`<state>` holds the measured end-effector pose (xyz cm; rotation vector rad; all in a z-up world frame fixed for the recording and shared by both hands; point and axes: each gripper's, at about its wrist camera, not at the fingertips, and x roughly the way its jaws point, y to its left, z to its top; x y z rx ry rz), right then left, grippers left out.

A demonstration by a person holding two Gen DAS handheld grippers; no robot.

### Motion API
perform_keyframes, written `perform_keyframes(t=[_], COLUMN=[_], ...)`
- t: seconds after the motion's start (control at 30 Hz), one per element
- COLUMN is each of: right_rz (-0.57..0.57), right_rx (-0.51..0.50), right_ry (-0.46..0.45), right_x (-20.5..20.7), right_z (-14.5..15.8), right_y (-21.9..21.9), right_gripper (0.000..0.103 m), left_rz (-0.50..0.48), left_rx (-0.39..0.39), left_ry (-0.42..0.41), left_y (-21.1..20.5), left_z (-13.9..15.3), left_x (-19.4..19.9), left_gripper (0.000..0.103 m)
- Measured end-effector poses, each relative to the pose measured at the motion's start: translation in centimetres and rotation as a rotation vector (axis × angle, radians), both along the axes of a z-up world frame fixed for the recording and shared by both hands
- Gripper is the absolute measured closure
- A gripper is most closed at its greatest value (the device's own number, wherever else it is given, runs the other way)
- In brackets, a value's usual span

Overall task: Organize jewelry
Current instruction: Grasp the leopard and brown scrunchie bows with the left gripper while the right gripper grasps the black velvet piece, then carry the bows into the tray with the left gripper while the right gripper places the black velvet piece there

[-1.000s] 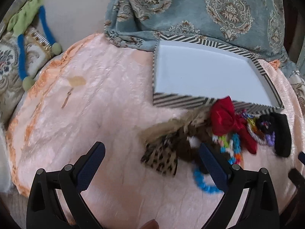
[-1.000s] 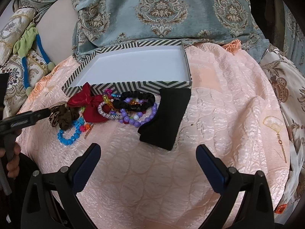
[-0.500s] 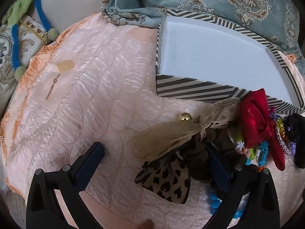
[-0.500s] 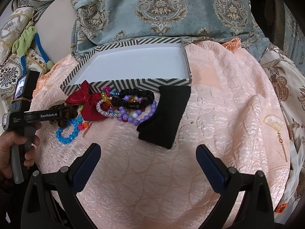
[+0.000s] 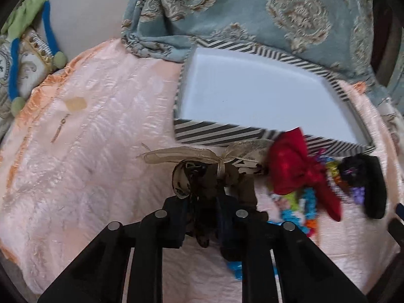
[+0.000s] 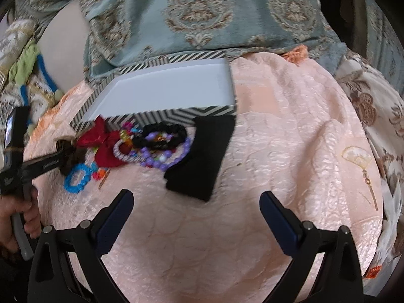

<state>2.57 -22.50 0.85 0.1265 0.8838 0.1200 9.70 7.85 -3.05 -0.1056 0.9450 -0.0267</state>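
Left gripper (image 5: 202,217) fingers pinch one brown bow (image 5: 199,176) — right gripper (image 6: 197,217) wide; one striped box (image 6: 161,93).

Striped box (image 6: 176,112) as landmark. Its white interior is bare and open from above. Along its near wall, a pile of bows and bracelets (image 6: 141,146) and a black cloth (image 6: 202,156) block approach. Right of the box, bare pink bedspread (image 6: 290,151). Behind it, a blue patterned cushion (image 6: 202,15) closes off the far side.
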Motion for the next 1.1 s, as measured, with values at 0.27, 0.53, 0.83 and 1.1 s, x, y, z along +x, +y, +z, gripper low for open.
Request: perform_keyframes(t=[0.27,0.53,0.83,1.1], right_rz=[0.028,0.044,0.047,0.053], right_rx=[0.027,0.114,0.118,0.072], right_ry=[-0.054,0.11,0.109,0.012], right_x=[2.5,8.6,8.1,7.0], right_z=[0.7,-2.6,-3.7,-0.9], right_y=[-1.8,-1.7,-1.4,-0.9], right_gripper=[0.006,0.061,0.052,0.083], left_rz=[-0.011,0.047,0.033,0.014], left_rx=[-0.139,-0.135,-0.143,-0.141], left_ry=[-0.132,-0.2,-0.223,-0.267], left_y=[1.1,2.3,1.8,1.4], left_z=[3.2,4.3,4.2,5.0], left_x=[-1.1,-1.8,-2.1,-3.1], left_gripper=[0.103,0.103,0.103,0.103])
